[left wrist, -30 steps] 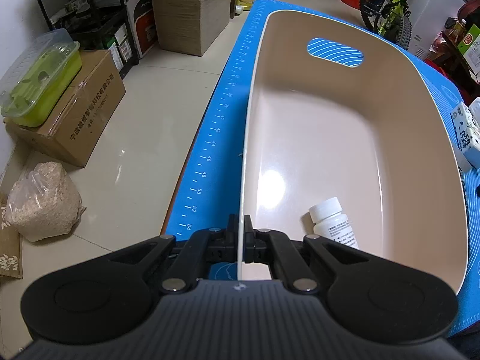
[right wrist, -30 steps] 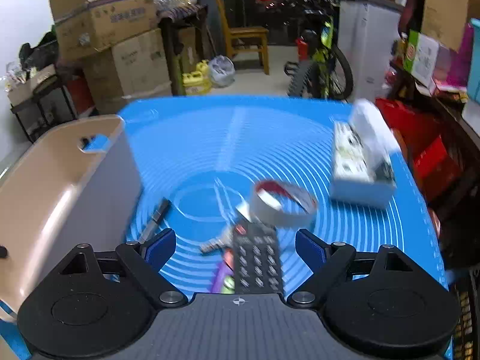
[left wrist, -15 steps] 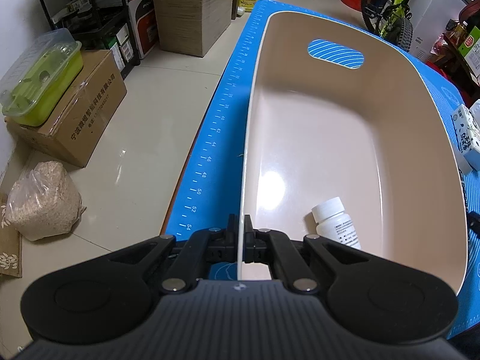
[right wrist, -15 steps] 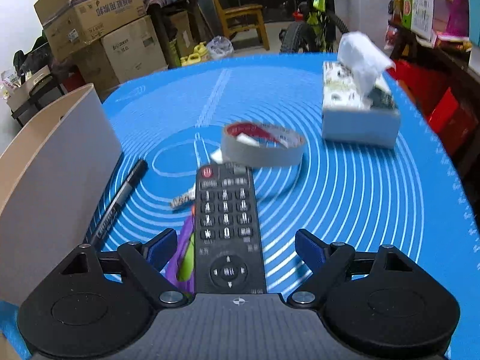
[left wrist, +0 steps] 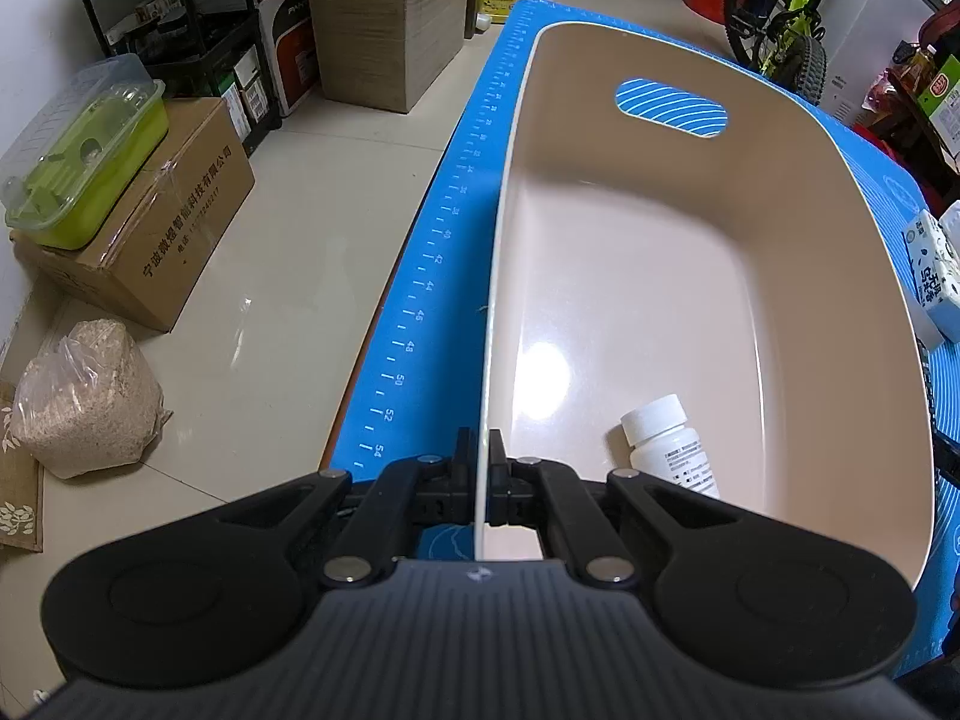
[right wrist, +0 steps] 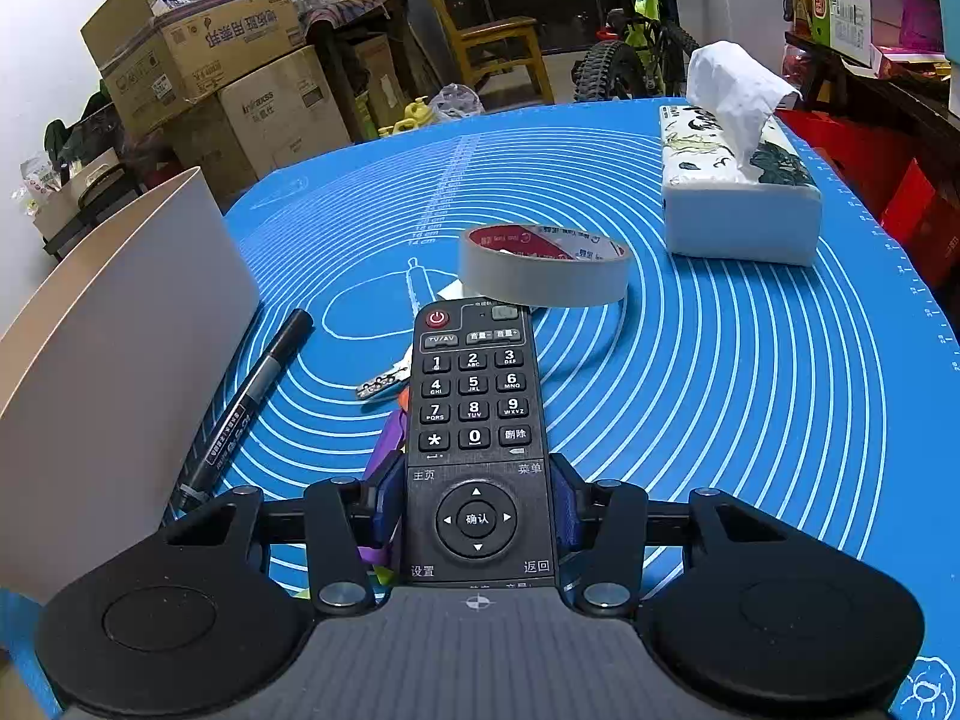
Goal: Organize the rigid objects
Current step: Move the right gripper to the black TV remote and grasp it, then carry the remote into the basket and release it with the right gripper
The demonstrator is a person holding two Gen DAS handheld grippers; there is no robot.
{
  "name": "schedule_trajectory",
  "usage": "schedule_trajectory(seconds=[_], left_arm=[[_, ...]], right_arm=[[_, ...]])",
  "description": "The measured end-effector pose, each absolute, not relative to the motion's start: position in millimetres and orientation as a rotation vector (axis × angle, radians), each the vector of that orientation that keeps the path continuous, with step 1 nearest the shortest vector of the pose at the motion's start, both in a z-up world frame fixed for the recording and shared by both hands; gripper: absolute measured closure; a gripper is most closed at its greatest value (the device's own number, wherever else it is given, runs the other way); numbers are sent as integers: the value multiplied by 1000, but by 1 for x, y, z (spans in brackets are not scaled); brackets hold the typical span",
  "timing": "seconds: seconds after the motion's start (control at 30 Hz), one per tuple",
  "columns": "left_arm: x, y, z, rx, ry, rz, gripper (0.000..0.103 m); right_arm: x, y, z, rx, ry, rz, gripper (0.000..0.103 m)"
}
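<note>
My left gripper (left wrist: 480,468) is shut on the near rim of a beige plastic bin (left wrist: 660,276). A white pill bottle (left wrist: 666,441) lies inside the bin near my fingers. My right gripper (right wrist: 477,507) is shut on the sides of a black remote control (right wrist: 474,396) that lies flat on the blue mat (right wrist: 750,372). The bin's outer wall (right wrist: 120,360) stands at the left of the right wrist view. A black marker (right wrist: 246,402) lies beside it. A tape roll (right wrist: 543,264) and keys (right wrist: 384,384) lie beyond the remote.
A tissue box (right wrist: 738,198) stands at the far right of the mat and shows in the left wrist view (left wrist: 936,276). Purple and green items (right wrist: 384,456) lie left of the remote. The table's left edge (left wrist: 384,324) drops to a floor with cardboard boxes (left wrist: 156,222).
My right gripper has moved forward and down over the remote and closed on its sides. The left gripper and the bin have stayed still.
</note>
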State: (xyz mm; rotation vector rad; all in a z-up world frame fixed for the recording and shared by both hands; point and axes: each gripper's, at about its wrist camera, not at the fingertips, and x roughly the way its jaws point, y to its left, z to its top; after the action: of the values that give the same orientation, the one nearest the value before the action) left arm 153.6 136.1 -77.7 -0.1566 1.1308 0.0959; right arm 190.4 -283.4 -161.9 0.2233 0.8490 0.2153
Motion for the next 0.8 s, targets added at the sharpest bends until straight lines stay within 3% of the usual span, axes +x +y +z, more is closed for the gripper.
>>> schedule_trajectory(seconds=[0.3,0.8], left_arm=[[154,136,-77,-154,1133,97,100],[152,138,-78,-162,1131,92,100]], right_arm=[[181,-278,-145,208,783,168,49],[175,-248,-47,159,632,255,49]])
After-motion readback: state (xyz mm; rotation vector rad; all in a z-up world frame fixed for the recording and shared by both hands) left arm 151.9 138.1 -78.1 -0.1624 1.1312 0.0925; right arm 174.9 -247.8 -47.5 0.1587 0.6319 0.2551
